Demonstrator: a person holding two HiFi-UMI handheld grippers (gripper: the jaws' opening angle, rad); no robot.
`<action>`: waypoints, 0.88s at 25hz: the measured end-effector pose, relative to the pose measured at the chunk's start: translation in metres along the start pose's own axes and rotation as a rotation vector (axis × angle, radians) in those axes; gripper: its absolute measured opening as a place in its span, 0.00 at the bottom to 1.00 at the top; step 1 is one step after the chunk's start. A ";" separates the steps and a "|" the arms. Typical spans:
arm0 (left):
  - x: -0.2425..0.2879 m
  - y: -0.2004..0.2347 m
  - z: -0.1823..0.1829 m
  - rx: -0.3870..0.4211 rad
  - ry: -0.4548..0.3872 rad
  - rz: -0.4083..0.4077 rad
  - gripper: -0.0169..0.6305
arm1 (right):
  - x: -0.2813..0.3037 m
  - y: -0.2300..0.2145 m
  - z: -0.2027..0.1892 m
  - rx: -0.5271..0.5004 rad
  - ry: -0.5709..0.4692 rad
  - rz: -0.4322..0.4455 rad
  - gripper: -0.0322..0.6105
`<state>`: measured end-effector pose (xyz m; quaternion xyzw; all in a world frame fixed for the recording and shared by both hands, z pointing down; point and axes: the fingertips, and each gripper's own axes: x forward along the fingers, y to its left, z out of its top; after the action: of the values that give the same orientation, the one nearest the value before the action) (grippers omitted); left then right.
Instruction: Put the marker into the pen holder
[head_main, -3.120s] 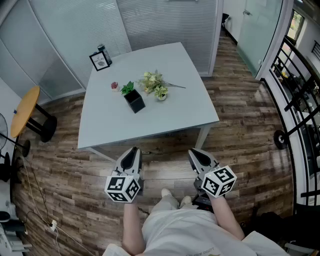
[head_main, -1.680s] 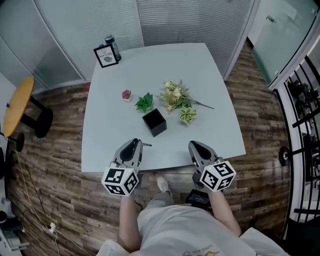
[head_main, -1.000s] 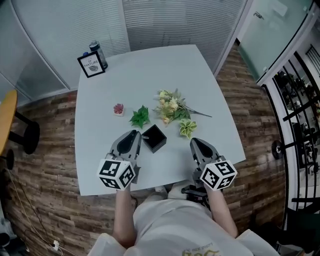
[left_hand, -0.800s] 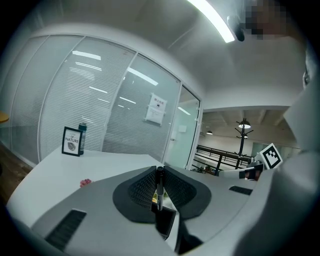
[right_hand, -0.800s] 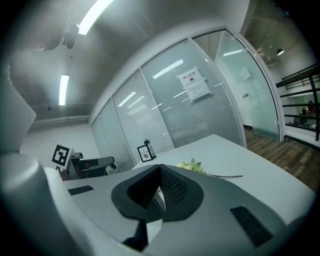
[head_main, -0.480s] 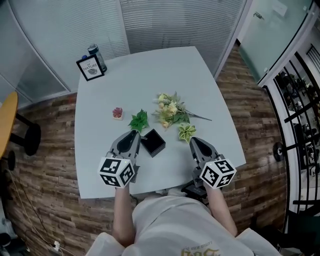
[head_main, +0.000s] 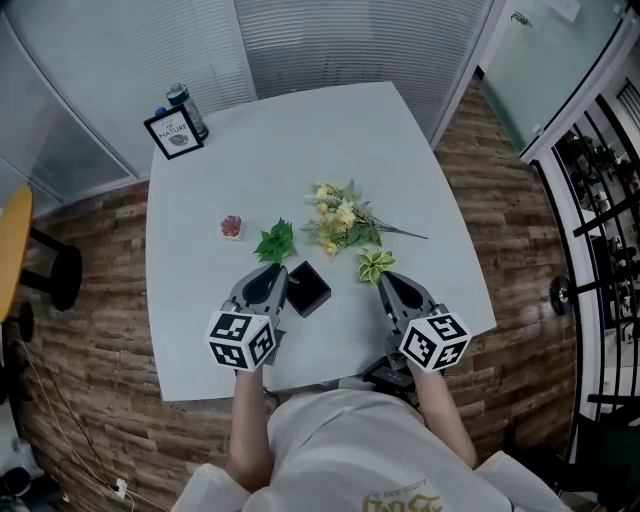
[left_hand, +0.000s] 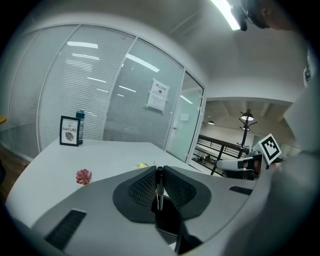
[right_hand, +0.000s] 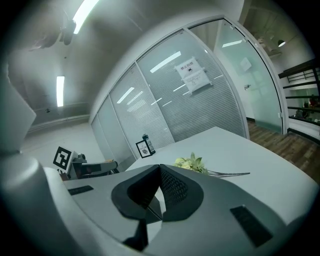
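Observation:
A black square pen holder (head_main: 308, 288) stands on the white table (head_main: 200, 330), near its front edge. My left gripper (head_main: 270, 272) hovers just left of the holder, shut on a thin dark marker (left_hand: 159, 187) that stands upright between the jaws. In the left gripper view the holder (left_hand: 167, 222) shows dark just below and beyond the jaws. My right gripper (head_main: 388, 281) hangs to the right of the holder, over the table's front part. Its jaws meet at the tips (right_hand: 160, 168) with nothing between them.
Artificial flowers (head_main: 340, 220), a green leaf sprig (head_main: 276, 240), a pale leaf (head_main: 374, 264) and a small pink flower (head_main: 232, 227) lie behind the holder. A framed card (head_main: 172, 132) and a bottle (head_main: 180, 97) stand at the far left corner. Wooden floor surrounds the table.
The person has walked up to the table. Both grippers, once over the floor, now hang over its front part, the left one beside the pen holder, the marker still in it.

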<state>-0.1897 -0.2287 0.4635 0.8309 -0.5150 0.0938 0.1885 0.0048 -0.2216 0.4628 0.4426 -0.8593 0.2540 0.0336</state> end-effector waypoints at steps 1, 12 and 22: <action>0.004 0.000 -0.002 0.003 0.011 -0.002 0.10 | 0.002 -0.002 -0.001 0.004 0.003 -0.001 0.08; 0.041 -0.005 -0.037 0.070 0.121 -0.026 0.10 | 0.033 -0.019 -0.016 0.030 0.070 0.016 0.08; 0.058 -0.010 -0.060 0.220 0.208 0.010 0.10 | 0.048 -0.022 -0.033 0.044 0.122 0.044 0.08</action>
<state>-0.1525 -0.2482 0.5366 0.8299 -0.4833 0.2363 0.1480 -0.0120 -0.2524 0.5139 0.4079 -0.8595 0.3000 0.0704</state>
